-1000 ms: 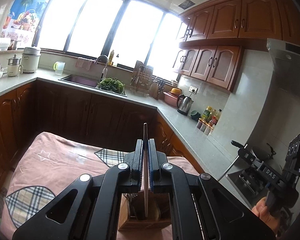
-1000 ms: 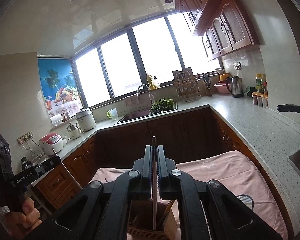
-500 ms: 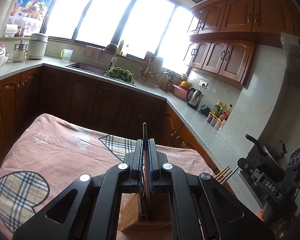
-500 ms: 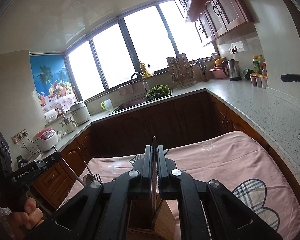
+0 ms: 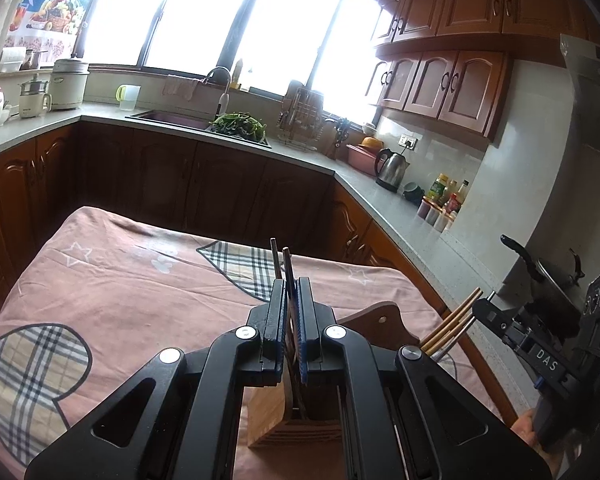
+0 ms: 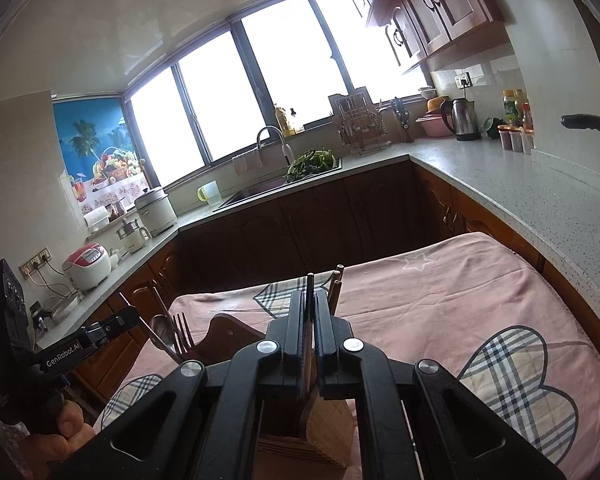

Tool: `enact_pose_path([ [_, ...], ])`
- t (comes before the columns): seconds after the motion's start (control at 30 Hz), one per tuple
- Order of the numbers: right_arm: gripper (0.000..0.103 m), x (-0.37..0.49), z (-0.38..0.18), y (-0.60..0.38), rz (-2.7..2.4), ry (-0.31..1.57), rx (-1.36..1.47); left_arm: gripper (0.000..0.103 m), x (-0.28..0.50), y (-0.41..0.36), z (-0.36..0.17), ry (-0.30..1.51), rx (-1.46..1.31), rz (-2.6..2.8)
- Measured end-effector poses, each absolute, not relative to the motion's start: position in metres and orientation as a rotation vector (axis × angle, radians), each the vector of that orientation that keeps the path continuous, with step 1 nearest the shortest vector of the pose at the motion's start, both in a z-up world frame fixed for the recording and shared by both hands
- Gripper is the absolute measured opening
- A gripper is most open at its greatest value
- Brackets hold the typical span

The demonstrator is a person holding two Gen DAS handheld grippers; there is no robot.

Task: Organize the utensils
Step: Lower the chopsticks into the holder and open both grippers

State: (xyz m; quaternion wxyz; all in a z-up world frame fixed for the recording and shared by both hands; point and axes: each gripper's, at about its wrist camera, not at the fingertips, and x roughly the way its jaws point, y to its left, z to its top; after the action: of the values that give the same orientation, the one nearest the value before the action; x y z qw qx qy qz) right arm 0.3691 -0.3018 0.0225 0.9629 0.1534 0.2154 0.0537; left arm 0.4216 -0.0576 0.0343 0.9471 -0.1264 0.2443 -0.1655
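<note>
Each camera rode low behind its own fingers, close above the wooden holder (image 5: 300,420) on the pink-clothed table (image 5: 120,280). The left one looked toward the sink (image 5: 172,118) at 11 o'clock, with the stove counter at 3. The right one saw the sink (image 6: 268,188) at 12. Both shared the window wall, kettle (image 5: 392,168) and table.

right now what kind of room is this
A home kitchen, by the look of it: a sink with a faucet under the windows, an electric kettle on the counter, and wooden wall cabinets above.
</note>
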Motion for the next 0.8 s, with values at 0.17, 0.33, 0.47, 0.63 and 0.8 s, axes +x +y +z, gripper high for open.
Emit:
enact_pose_path([
  [0.17,0.004,0.3685,0.0224,-0.3007,0.104,0.433,0.299,0.004,0.4191,-0.0603,0.0317,0.493,-0.231,-0.337],
  [0.33,0.005,0.3683,0.0227,-0.3001,0.104,0.435,0.300,0.004,0.4208,-0.0601,0.0327,0.501,-0.228,-0.338],
  [0.47,0.005,0.3695,0.0214,-0.3002,0.104,0.440,0.303,0.004,0.4226,-0.0607,0.0334,0.511,-0.230,-0.336],
  [0.63,0.005,0.3704,0.0198,-0.3005,0.104,0.444,0.301,0.005,0.4228,-0.0617,0.0344,0.516,-0.224,-0.333],
  [0.8,0.006,0.3729,0.0173,-0.3011,0.105,0.455,0.304,0.005,0.4236,-0.0625,0.0349,0.522,-0.221,-0.332],
])
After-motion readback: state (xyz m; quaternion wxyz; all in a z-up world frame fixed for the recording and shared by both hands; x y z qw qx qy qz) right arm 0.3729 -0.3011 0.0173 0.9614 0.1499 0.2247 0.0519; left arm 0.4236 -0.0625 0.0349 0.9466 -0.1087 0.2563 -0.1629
